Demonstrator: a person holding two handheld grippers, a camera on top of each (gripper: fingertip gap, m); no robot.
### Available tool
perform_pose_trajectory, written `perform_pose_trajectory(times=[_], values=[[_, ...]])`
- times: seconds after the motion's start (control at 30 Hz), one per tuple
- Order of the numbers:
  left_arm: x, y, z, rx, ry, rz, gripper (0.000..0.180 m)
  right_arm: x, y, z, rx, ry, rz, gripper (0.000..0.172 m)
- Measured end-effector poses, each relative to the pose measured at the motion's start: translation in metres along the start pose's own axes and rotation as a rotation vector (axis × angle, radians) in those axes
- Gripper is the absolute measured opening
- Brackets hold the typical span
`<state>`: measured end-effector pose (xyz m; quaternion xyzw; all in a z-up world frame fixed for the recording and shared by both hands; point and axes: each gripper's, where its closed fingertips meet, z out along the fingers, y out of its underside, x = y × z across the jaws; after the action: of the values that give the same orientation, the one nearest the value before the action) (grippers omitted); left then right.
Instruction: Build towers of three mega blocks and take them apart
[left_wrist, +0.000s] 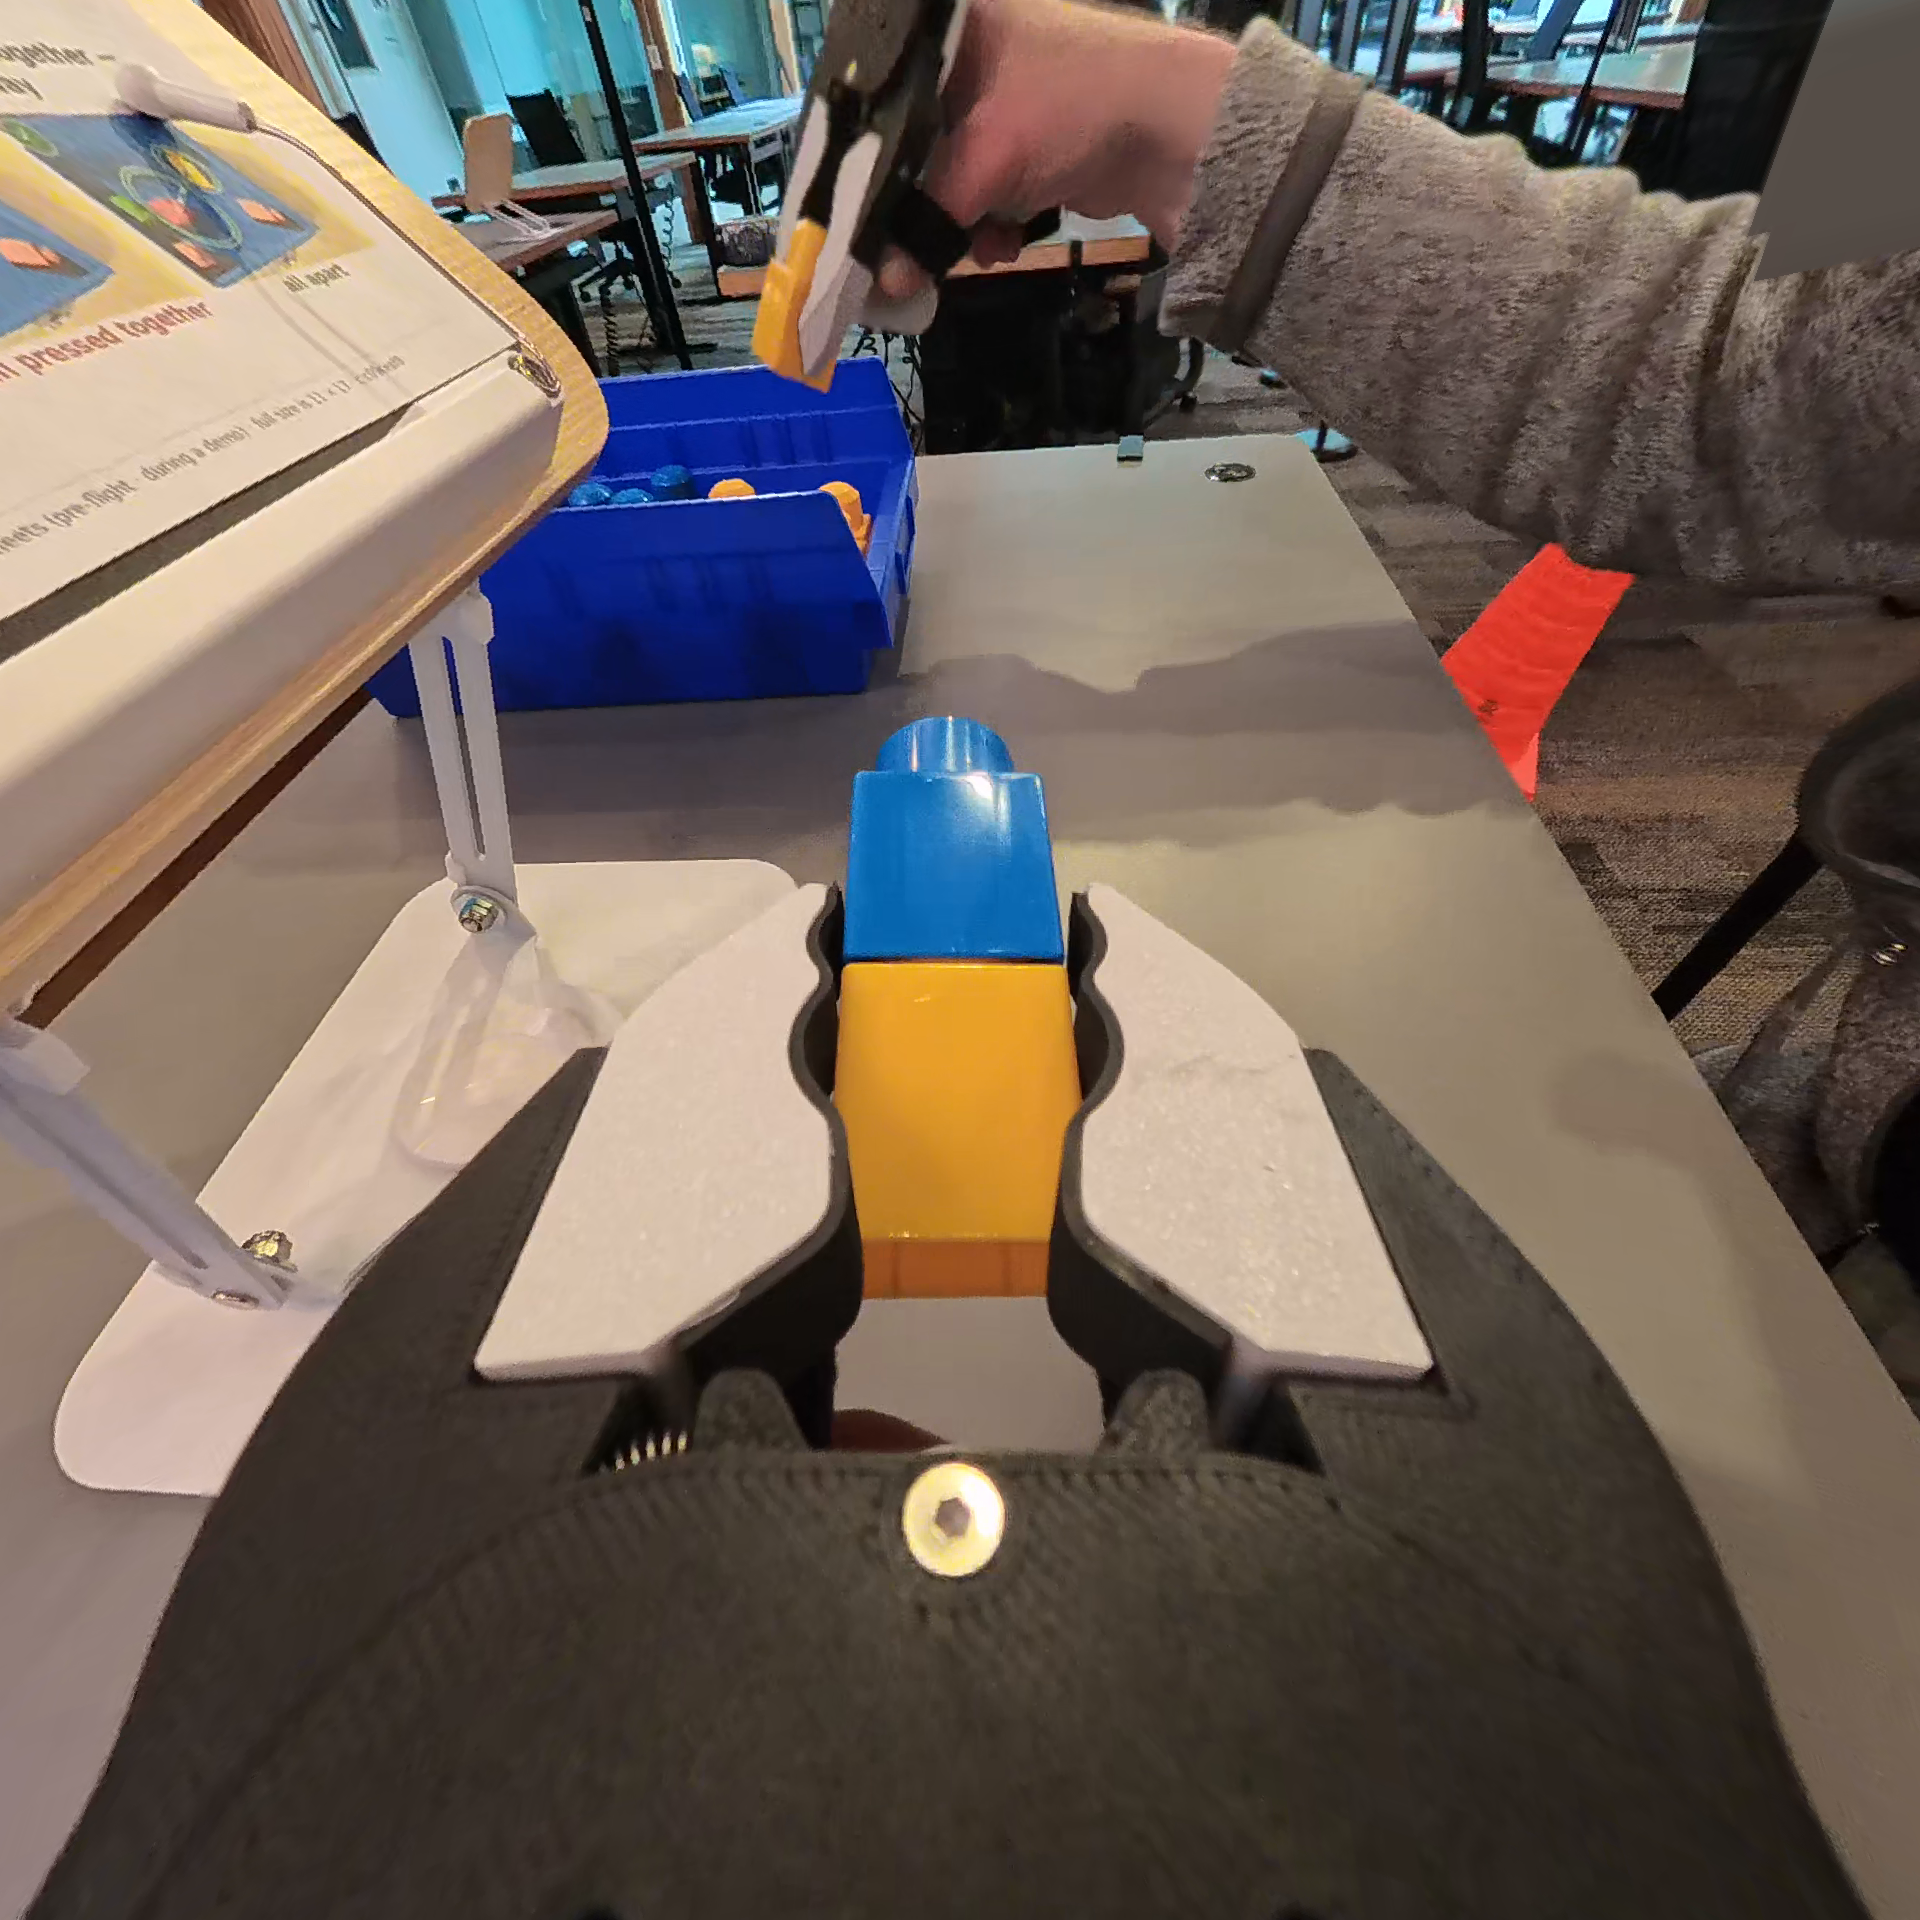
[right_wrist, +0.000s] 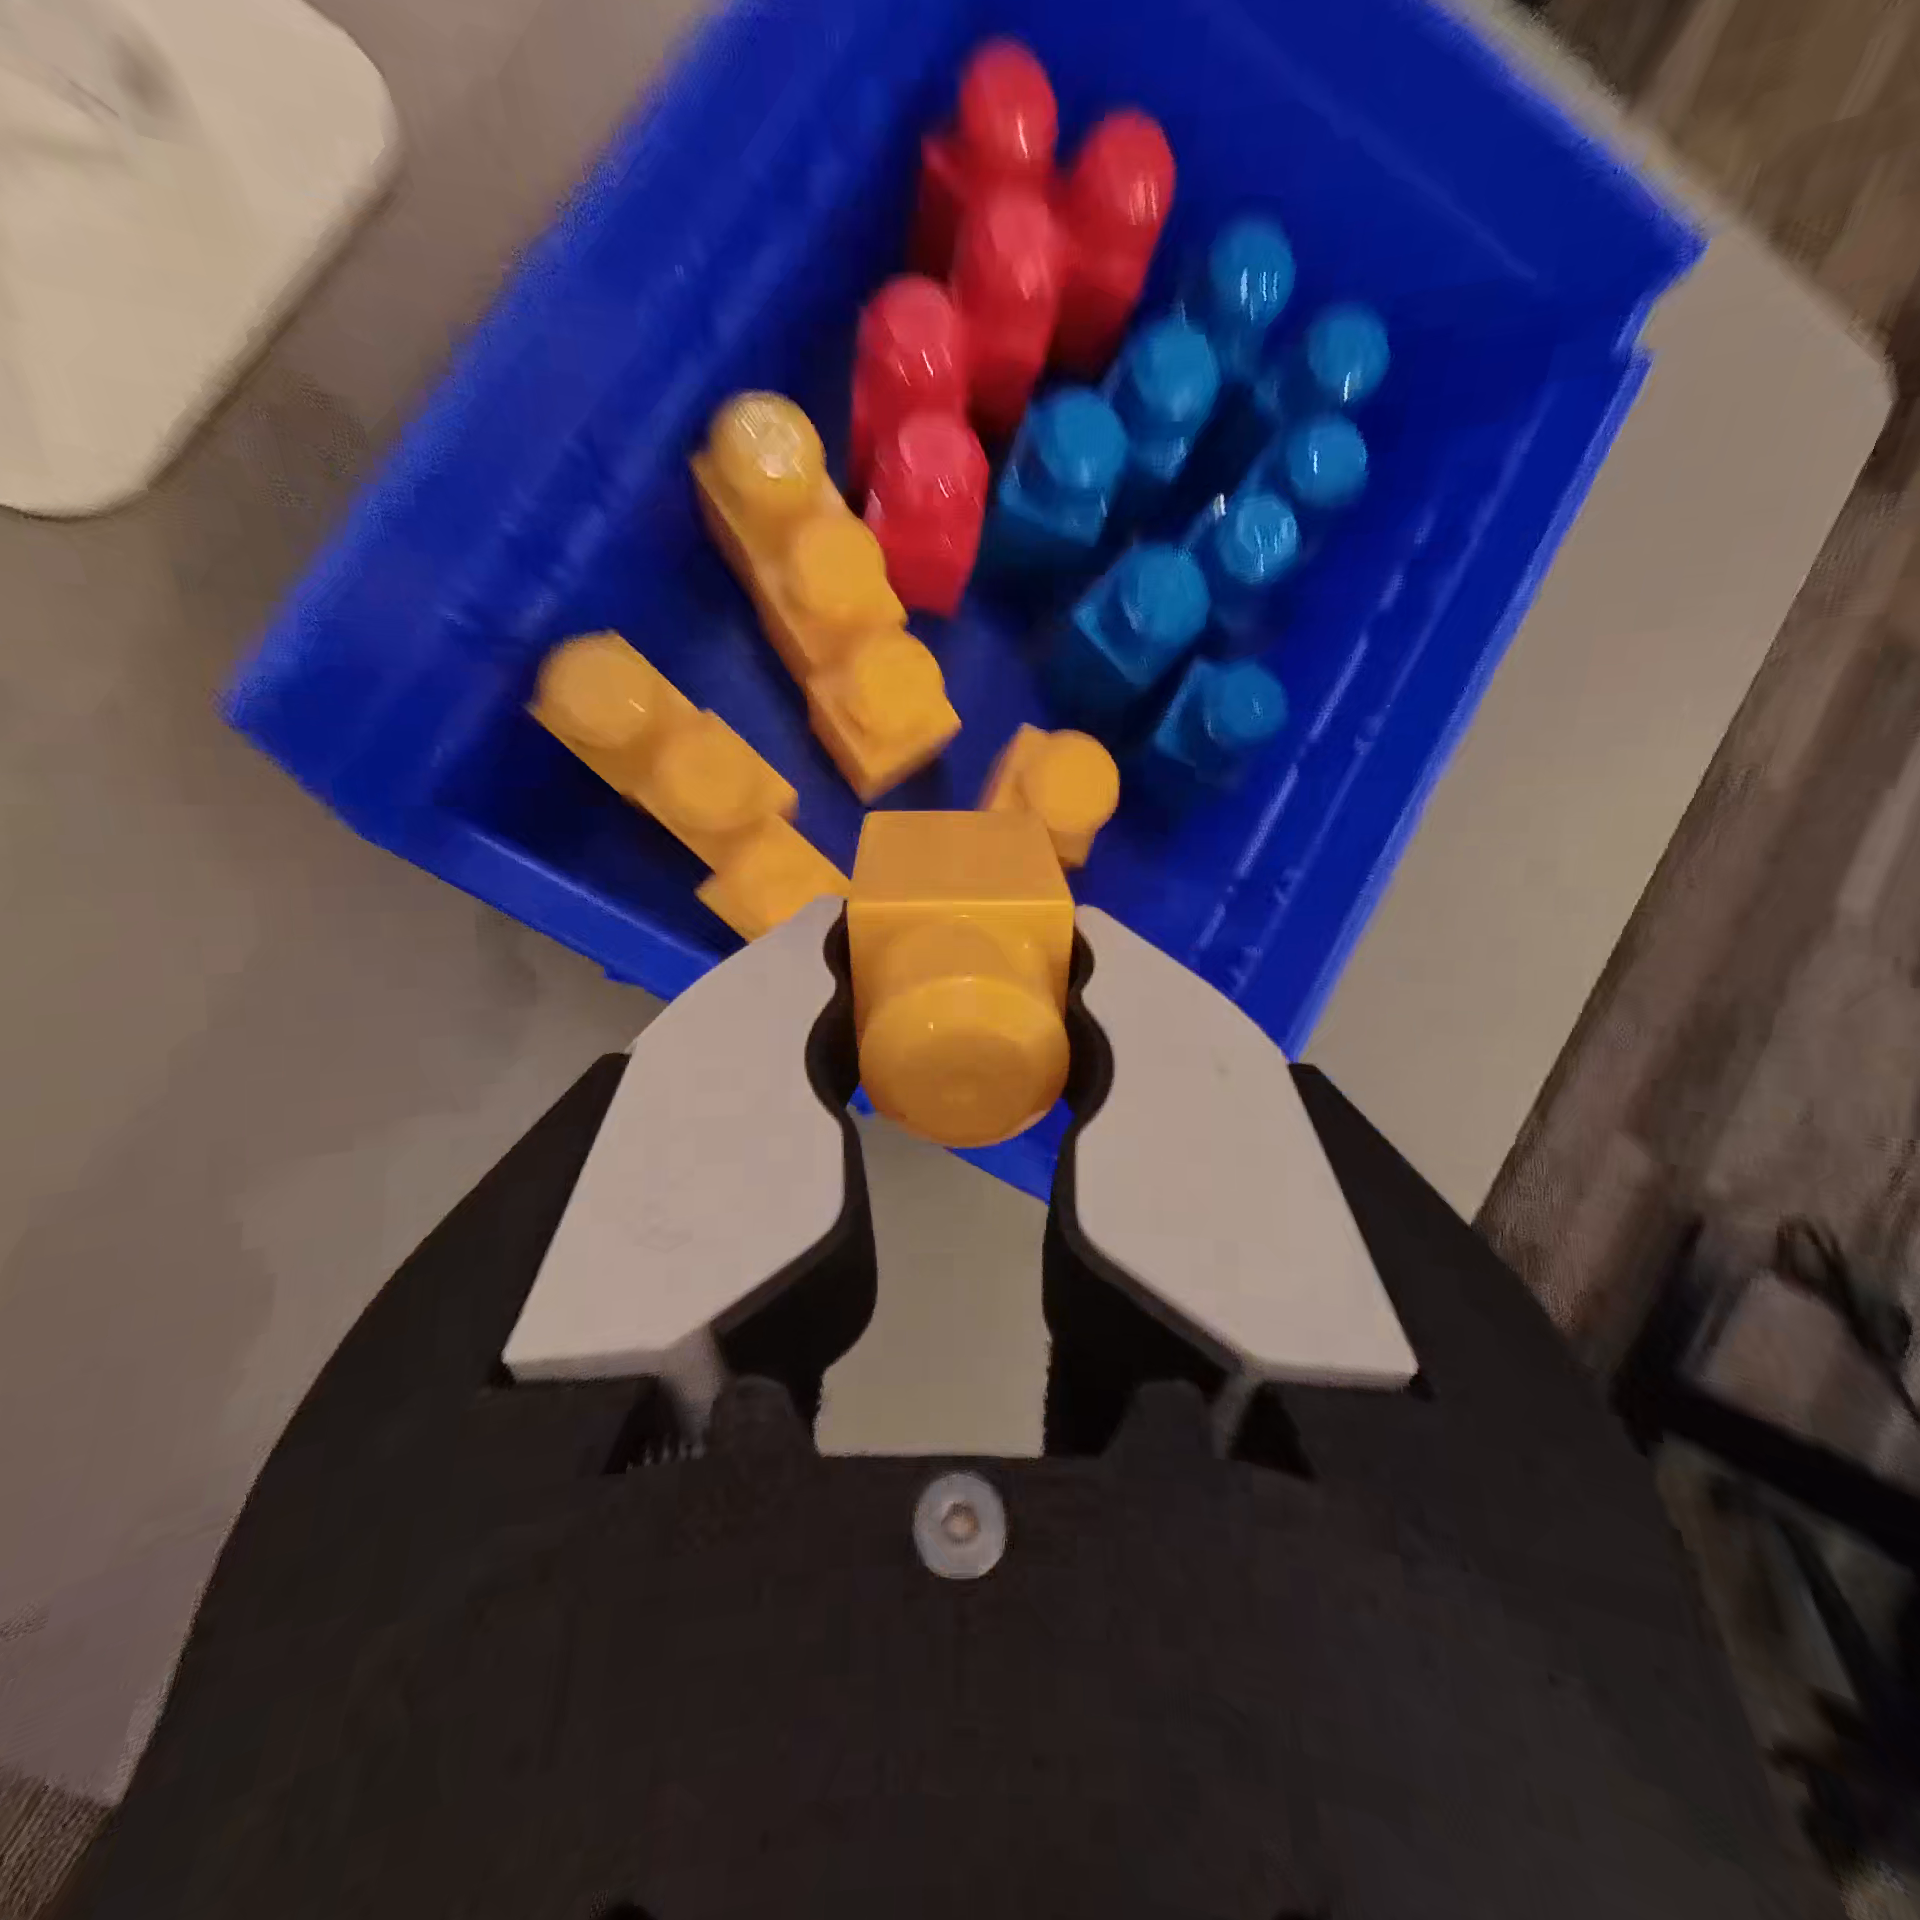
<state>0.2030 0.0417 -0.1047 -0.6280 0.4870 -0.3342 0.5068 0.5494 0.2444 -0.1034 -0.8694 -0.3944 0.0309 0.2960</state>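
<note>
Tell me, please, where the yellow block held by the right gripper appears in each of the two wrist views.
Left wrist view: the yellow block is upper centre, at the tip of the right gripper, above the blue bin.
Right wrist view: the yellow block is at centre, clamped between the fingers with its stud toward the camera.
Shared landmark: the blue bin of blocks.

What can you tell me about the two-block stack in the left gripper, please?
The stack is a glossy blue plastic block pressed onto a yellow one, seam closed. The blue block's single round stud points away from the camera, free. The left gripper is clamped on the yellow block's sides, its fingers reaching the blue block's base. The stack hangs above the grey table, touching nothing else in view.
</note>
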Motion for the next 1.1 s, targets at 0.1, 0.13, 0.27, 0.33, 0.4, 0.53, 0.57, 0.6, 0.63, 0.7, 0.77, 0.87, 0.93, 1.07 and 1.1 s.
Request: perform_pose_trajectory(times=[0.1,0.13,0.27,0.33,0.4,0.53,0.57,0.6,0.63,0.7,0.77,0.87,0.93,1.07,1.1], values=[[-0.001,0.001,0.0,-0.003,0.001,-0.004,0.04,0.016,0.016,0.022,-0.129,0.005,0.065,0.036],[-0.001,0.001,0.0,-0.003,0.003,-0.007,0.04,0.02,0.021,0.029,-0.167,0.008,0.084,0.036],[0.0,0.002,0.001,-0.008,0.007,-0.01,0.04,0.023,0.031,0.05,-0.263,0.016,0.153,0.037],[-0.001,0.002,0.0,-0.008,0.007,-0.011,0.04,0.024,0.035,0.059,-0.301,0.024,0.18,0.037],[-0.001,0.002,0.0,-0.007,0.009,-0.014,0.04,0.02,0.04,0.067,-0.357,0.018,0.18,0.037],[0.0,0.002,0.0,-0.007,0.013,-0.015,0.04,0.017,0.046,0.079,-0.442,0.018,0.173,0.037],[0.0,0.002,0.0,-0.008,0.014,-0.015,0.04,0.019,0.045,0.08,-0.442,0.024,0.184,0.037],[0.0,0.002,0.001,-0.009,0.015,-0.015,0.04,0.019,0.046,0.08,-0.457,0.023,0.187,0.037],[0.0,0.002,0.001,-0.009,0.016,-0.015,0.04,0.016,0.045,0.081,-0.464,0.001,0.199,0.037],[0.001,0.002,0.001,-0.009,0.019,-0.017,0.04,0.018,0.046,0.082,-0.484,-0.001,0.198,0.037],[0.001,0.002,0.001,-0.008,0.019,-0.017,0.04,0.018,0.046,0.082,-0.492,-0.006,0.197,0.037],[0.001,0.002,0.001,-0.006,0.021,-0.019,0.04,0.02,0.043,0.083,-0.48,0.0,0.191,0.043],[0.001,0.002,0.002,-0.007,0.023,-0.02,0.04,0.018,0.044,0.081,-0.494,-0.004,0.184,0.048],[0.002,0.002,0.002,-0.006,0.022,-0.02,0.04,0.021,0.041,0.074,-0.473,0.015,0.171,0.047],[0.001,0.001,0.002,-0.002,0.02,-0.022,0.04,0.021,0.037,0.069,-0.444,0.024,0.171,0.046]])
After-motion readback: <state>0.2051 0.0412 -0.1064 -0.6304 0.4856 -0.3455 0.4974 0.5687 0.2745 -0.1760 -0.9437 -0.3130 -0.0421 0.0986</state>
